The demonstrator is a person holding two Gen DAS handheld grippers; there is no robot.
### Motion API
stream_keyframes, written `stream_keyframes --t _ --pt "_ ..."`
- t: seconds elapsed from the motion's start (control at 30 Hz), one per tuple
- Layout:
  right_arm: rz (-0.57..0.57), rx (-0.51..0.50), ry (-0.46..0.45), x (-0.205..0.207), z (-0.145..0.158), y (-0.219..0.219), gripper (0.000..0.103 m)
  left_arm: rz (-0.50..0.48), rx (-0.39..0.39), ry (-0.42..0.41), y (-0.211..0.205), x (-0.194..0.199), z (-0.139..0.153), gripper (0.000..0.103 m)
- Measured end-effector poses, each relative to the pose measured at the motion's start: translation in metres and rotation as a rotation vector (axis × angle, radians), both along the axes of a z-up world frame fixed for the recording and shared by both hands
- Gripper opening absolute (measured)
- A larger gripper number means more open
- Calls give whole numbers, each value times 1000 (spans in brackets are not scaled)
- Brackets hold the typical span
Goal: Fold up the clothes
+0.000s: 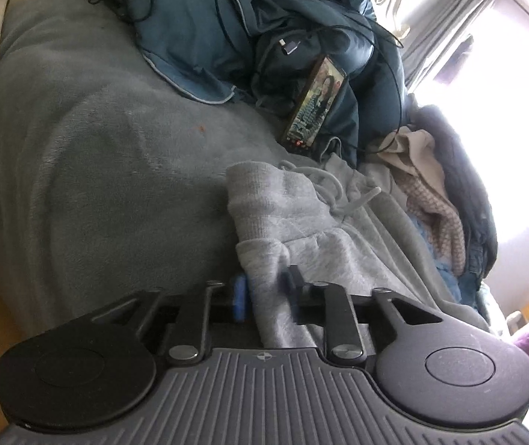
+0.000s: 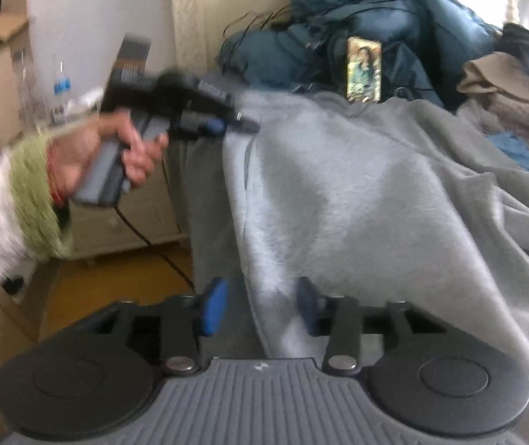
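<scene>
While the left gripper (image 1: 264,298) pinches grey sweatpants (image 1: 301,230), only the right view shows the hand (image 2: 116,152) holding it. Right gripper (image 2: 262,306) hangs open over the fleece blanket (image 2: 357,185).

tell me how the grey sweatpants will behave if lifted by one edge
Probably floppy: the sweatpants lie creased and bunched on the blanket. Likely they sag and drag rather than hold shape. The loose drawstring may dangle.

light source: daylight from window (image 1: 505,74), upper right, blown out white
glare: washes out curtain (image 1: 446,33) and clothes pile (image 1: 449,200) edge
shadows: soft, on blanket (image 1: 79,155); left side dimmer
blur: right view smeared, hand (image 2: 116,148) worst
distortion: fisheye bending, dark corners in both views
</scene>
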State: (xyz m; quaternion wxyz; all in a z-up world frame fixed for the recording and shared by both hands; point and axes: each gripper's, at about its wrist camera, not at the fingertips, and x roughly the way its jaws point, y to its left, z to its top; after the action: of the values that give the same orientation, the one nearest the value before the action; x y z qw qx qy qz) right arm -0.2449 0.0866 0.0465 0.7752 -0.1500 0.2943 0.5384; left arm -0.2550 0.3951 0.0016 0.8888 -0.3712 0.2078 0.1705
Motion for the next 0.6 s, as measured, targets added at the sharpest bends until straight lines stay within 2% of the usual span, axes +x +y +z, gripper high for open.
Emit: stream_keyframes --t 0.07,0.2,0.27,0.33,0.43,0.6 --pt "-33 67 57 10 21 -25 58 12 7 11 -2 -8 2 37" --pt "-165 188 145 48 60 -79 64 70 44 4 -9 -31 11 43" --pt "-304 165 106 78 66 -96 64 83 91 -7 -19 -40 18 43" --pt "-419 113 76 109 64 -103 64 51 121 -31 -34 -43 27 43" --pt "-453 48 119 151 46 -99 64 -88 157 -77 -71 -34 40 44" --pt "-372 -9 301 187 7 -80 61 -422 192 -100 -153 7 48 47"
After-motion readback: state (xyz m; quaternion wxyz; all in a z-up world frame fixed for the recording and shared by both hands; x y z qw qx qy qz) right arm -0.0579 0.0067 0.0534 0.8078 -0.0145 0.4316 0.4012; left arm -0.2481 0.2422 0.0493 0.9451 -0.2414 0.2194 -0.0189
